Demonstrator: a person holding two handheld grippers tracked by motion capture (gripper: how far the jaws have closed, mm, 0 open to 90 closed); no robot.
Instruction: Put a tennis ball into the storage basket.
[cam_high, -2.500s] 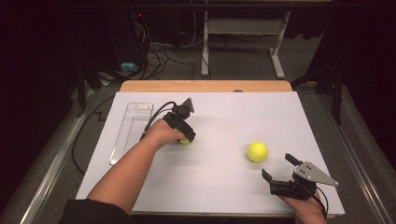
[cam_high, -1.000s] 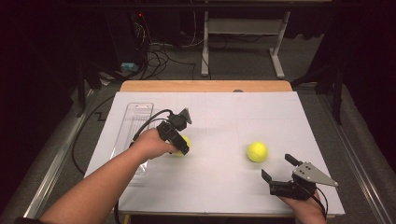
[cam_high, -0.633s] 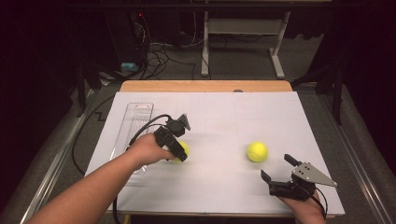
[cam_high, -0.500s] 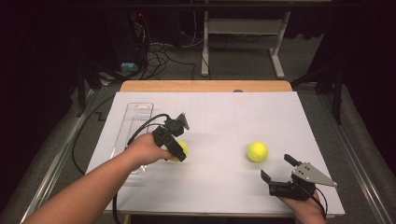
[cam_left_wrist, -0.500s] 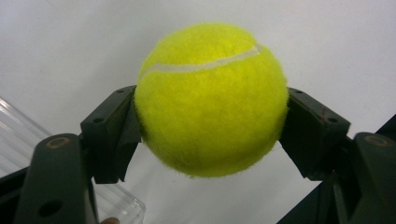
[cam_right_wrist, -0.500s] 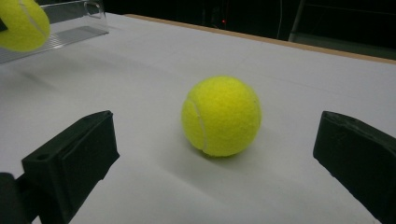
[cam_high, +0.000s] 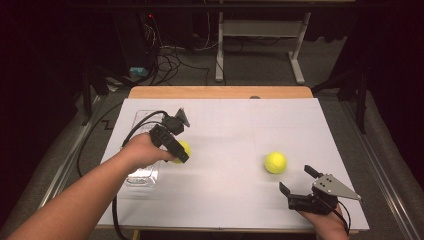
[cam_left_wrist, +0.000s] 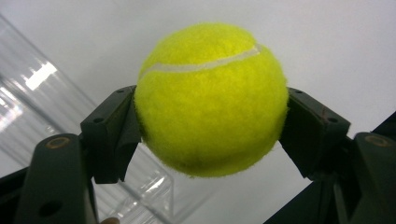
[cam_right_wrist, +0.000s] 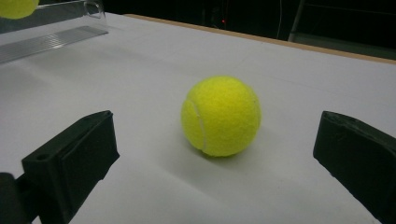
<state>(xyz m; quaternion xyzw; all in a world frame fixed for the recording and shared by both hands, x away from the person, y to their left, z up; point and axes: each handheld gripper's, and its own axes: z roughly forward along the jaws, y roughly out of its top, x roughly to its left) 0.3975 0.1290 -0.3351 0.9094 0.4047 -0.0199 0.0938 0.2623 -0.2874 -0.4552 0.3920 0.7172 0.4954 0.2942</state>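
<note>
The held ball (cam_left_wrist: 211, 99) is off the sheet now! The left gripper (cam_high: 176, 151) is clamped on it, jaws pressing both flanks in the left gripper view, and white paper shows beneath it where a moment ago it sat low by the clear tube (cam_high: 142, 172). In the high view the left hand (cam_high: 142, 150) has drawn back toward seven o'clock and lifted, carrying the ball to the tube's three o'clock side, just beside it. That reads as a pick completed, with the tube the likely destination; the next job looks like lining the ball up with the tube's open mouth, which is hard to make out from here.

Over at four o'clock on the table (cam_high: 230, 130), the right gripper (cam_high: 300, 186) hasn't budged: jaws spread wide, nothing between the pads. The second ball (cam_right_wrist: 220, 115) rests on the sheet just ahead of it, at its eleven o'clock in the high view, untouched and waiting its turn.
</note>
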